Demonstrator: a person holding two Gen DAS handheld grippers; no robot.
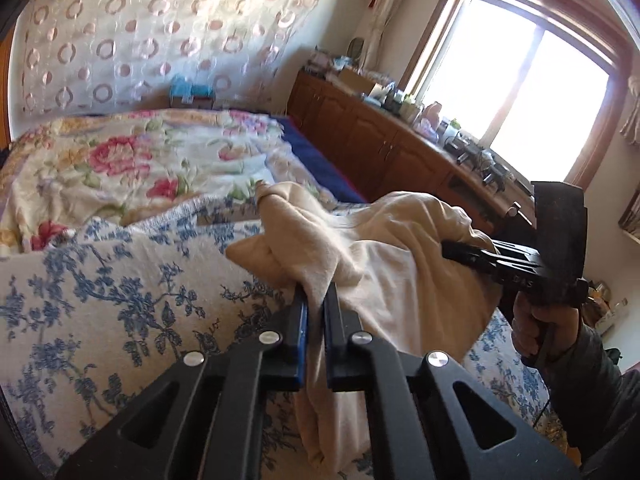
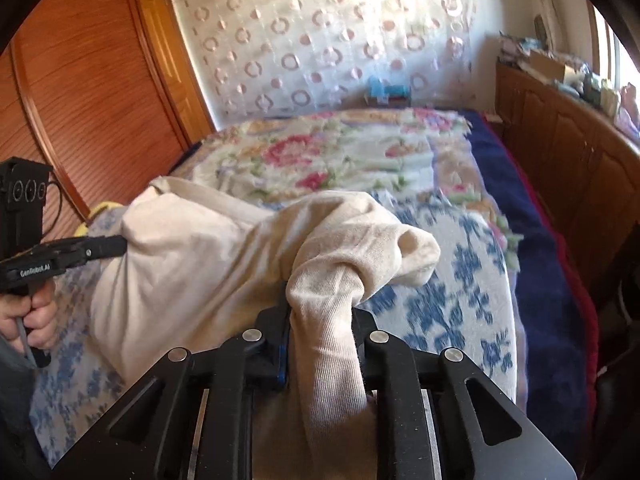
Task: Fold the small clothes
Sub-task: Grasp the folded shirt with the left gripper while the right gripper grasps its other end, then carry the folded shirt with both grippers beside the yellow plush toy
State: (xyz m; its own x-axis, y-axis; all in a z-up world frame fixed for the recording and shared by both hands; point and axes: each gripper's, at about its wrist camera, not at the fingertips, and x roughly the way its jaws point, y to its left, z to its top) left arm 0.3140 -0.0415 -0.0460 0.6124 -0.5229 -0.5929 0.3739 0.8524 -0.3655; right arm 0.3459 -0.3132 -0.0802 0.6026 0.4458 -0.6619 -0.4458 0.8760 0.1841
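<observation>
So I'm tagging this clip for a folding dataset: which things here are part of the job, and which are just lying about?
Part of the job:
cream garment
left gripper, shut on it
right gripper, shut on it

Lying about:
blue-patterned bedspread
floral blanket
wooden cabinet with its clutter
blue box

The bed (image 2: 532, 280) carries a blue-and-white floral cover (image 2: 460, 280) at its near end and a pink-rose floral blanket (image 2: 320, 152) toward 12 o'clock. A dark blue sheet (image 2: 516, 208) shows along the 3 o'clock edge. A cream garment (image 2: 192, 256) lies bunched on the blue-and-white cover.
</observation>
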